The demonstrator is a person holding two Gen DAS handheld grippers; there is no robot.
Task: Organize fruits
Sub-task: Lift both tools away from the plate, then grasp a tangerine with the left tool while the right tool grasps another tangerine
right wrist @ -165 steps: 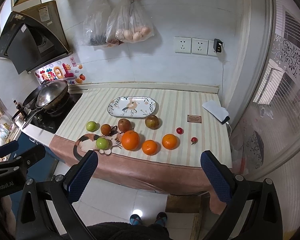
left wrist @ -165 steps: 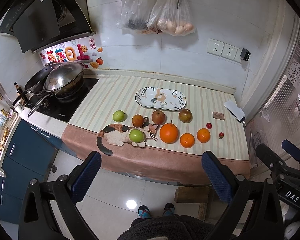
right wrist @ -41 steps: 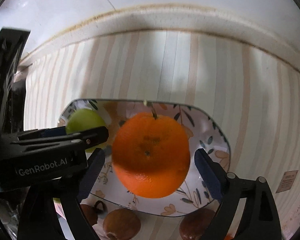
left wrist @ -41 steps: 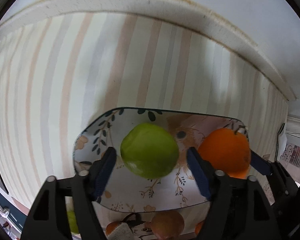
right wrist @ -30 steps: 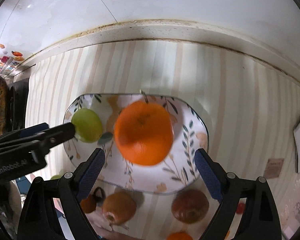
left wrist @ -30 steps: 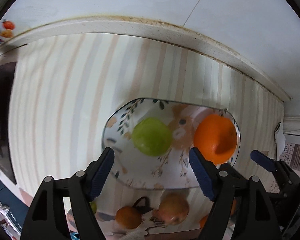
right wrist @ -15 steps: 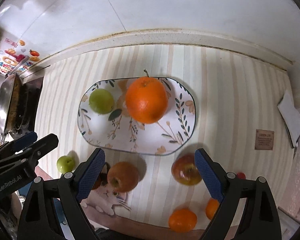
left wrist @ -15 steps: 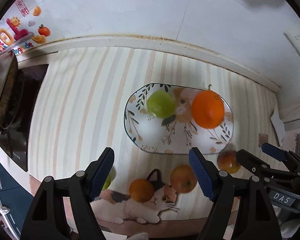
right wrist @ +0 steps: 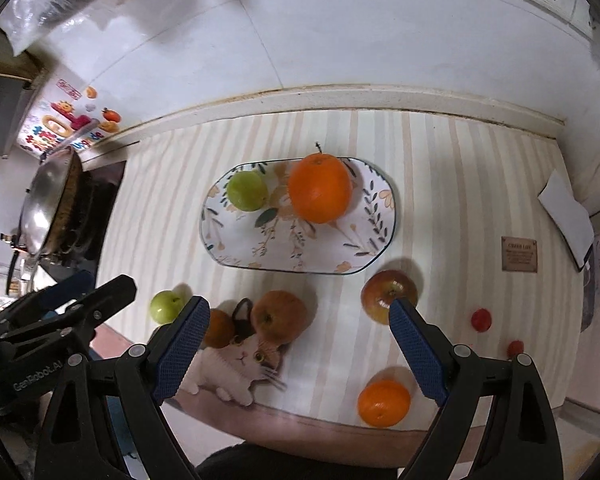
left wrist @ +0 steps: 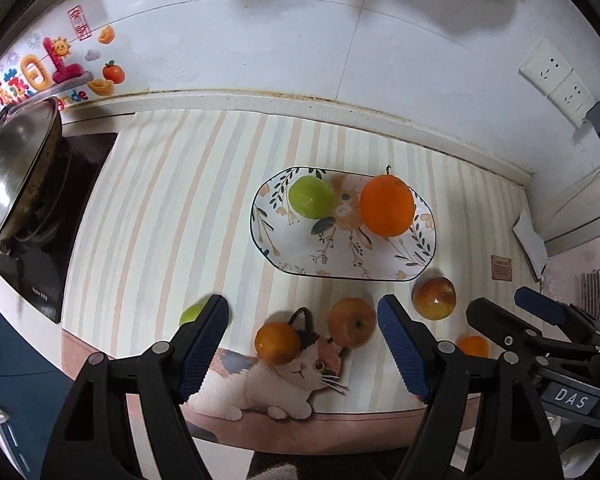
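Observation:
A flowered oval plate (left wrist: pixel 400 264) (right wrist: pixel 352 256) on the striped counter holds a green apple (left wrist: pixel 310 197) (right wrist: pixel 247 191) and a big orange (left wrist: pixel 387 205) (right wrist: pixel 320 188). In front of it lie a small green fruit (right wrist: pixel 165 307), a small orange (left wrist: pixel 277 343), a brownish apple (left wrist: pixel 351 321) (right wrist: pixel 279 316), a red apple (left wrist: pixel 434 298) (right wrist: pixel 386 294), another orange (right wrist: pixel 384 402) and two tiny red fruits (right wrist: pixel 481 319). My left gripper (left wrist: pixel 303 344) is open and empty above the front edge. My right gripper (right wrist: pixel 296 350) is open and empty, likewise drawn back.
A stove with a lidded wok (left wrist: pixel 16 168) stands at the left. A white folded cloth (right wrist: pixel 568 216) and a small brown card (right wrist: pixel 519 254) lie at the right. The tiled wall with sockets (left wrist: pixel 556 80) runs behind. The counter's front edge is just below the grippers.
Both grippers have let go of the green apple and the big orange on the plate and pulled back and up toward the counter's front edge.

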